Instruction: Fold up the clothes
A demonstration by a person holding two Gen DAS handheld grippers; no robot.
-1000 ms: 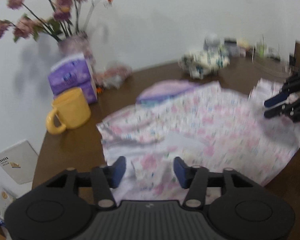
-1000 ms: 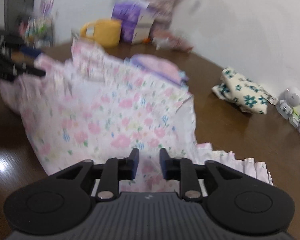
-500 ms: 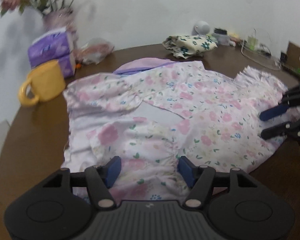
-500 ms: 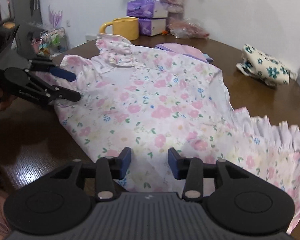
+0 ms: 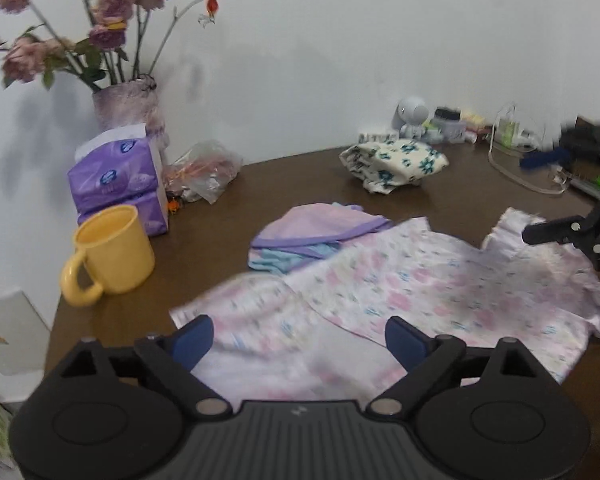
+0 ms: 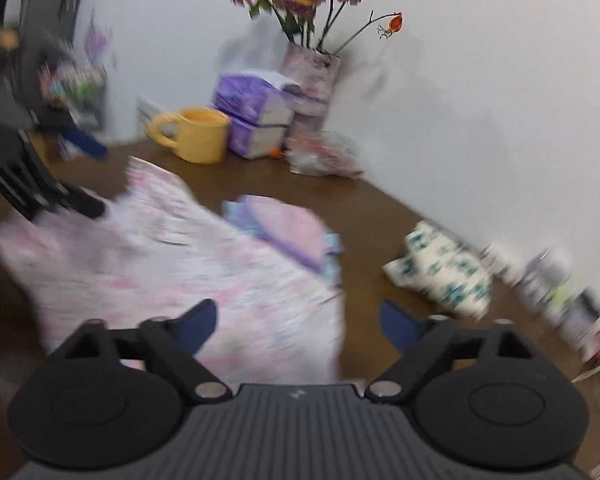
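Both your left gripper (image 5: pixel 298 338) and right gripper (image 6: pixel 298 322) have just sprung wide apart, holding nothing. Lift clear of the pink floral cotton garment (image 5: pixel 400 300) without snagging it, then pick matching edges for the next fold.

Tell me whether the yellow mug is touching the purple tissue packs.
Cannot tell. In the left wrist view the yellow mug overlaps the lower of the stacked purple tissue packs; in the blurred right wrist view they sit edge to edge, with neither gap nor contact plain.

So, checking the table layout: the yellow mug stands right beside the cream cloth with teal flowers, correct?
No. The yellow mug stands beside the purple tissue packs, as the left wrist view shows; the cream cloth with teal flowers lies well apart, across the table.
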